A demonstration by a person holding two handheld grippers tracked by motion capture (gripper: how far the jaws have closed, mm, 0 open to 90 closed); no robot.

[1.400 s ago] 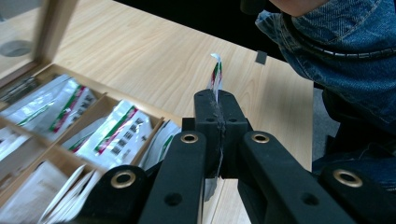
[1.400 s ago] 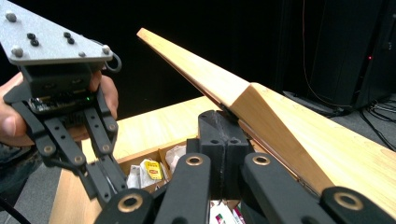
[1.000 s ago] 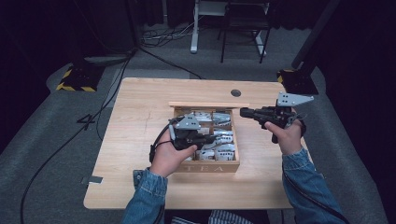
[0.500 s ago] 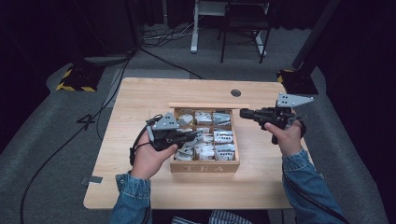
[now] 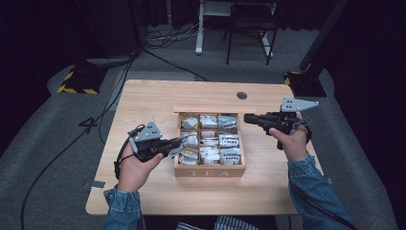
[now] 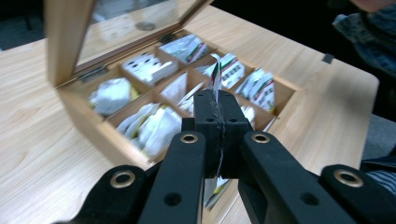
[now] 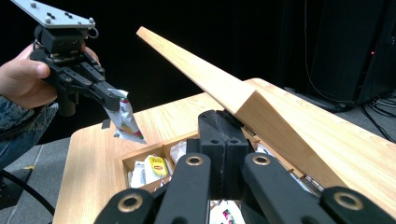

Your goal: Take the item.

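A wooden tea box [image 5: 209, 171] marked TEA stands mid-table, its compartments holding several tea bag packets. My left gripper [image 5: 181, 143] hovers at the box's front left corner, shut on a white tea bag packet [image 5: 186, 146]. In the left gripper view that packet [image 6: 216, 77] stands edge-on between the closed jaws of the left gripper [image 6: 219, 100], above the open box [image 6: 93, 133]. My right gripper [image 5: 246, 117] is shut at the box's rear right. In the right gripper view the right gripper [image 7: 223, 119] has its tips against the underside of the raised lid [image 7: 243, 98]. Farther off, the left gripper [image 7: 114, 99] holds the packet [image 7: 127, 122].
The lid [image 5: 206, 110] stands open along the box's far side. A round cable hole [image 5: 242, 95] lies in the table behind the box. Bare wood [image 5: 143, 105] stretches left of the box and along the front edge. Cables and a chair are on the floor beyond.
My left gripper has moved left from over the box's middle to its front left corner, carrying the tea bag packet. The right gripper has stayed put at the lid.
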